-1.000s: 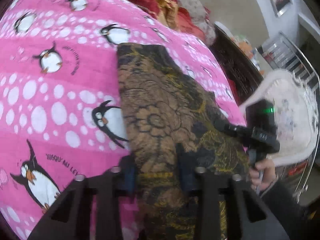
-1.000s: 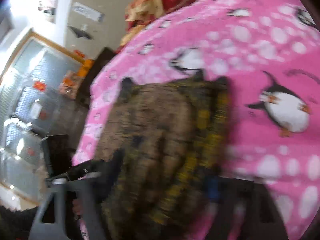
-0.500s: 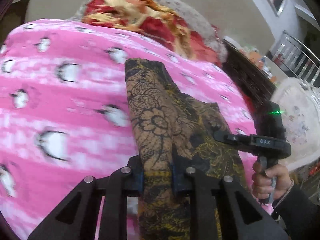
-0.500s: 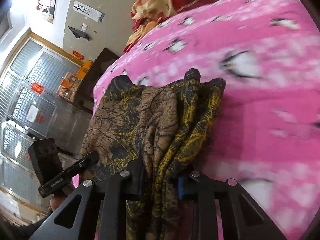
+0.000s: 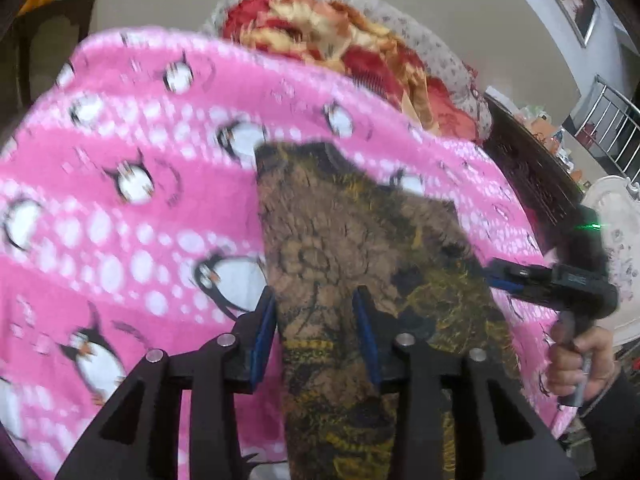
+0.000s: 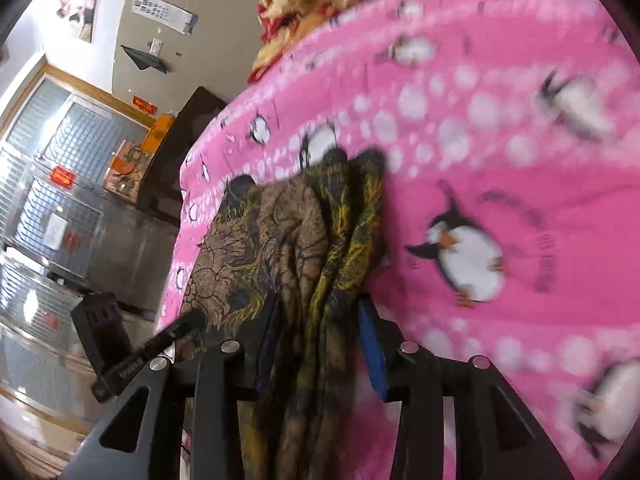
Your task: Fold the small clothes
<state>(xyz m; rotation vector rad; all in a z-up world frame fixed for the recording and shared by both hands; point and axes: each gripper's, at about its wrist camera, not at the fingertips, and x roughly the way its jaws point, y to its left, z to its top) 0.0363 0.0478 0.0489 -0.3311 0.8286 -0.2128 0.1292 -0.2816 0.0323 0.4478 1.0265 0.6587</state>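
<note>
The brown, black and yellow floral-print cloth garment (image 5: 360, 256) lies doubled lengthwise on the pink penguin-print fleece blanket (image 5: 132, 240), its near end running back between each pair of jaws. The left gripper (image 5: 316, 334) and right gripper (image 6: 320, 340) have just been opening, pads now apart and slack around the fabric. One long fold looks done; a crosswise fold probably remains

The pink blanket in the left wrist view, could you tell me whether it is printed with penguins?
Yes, the pink blanket carries black-and-white penguins with orange beaks among white dots, to the left of the brown patterned garment.
</note>
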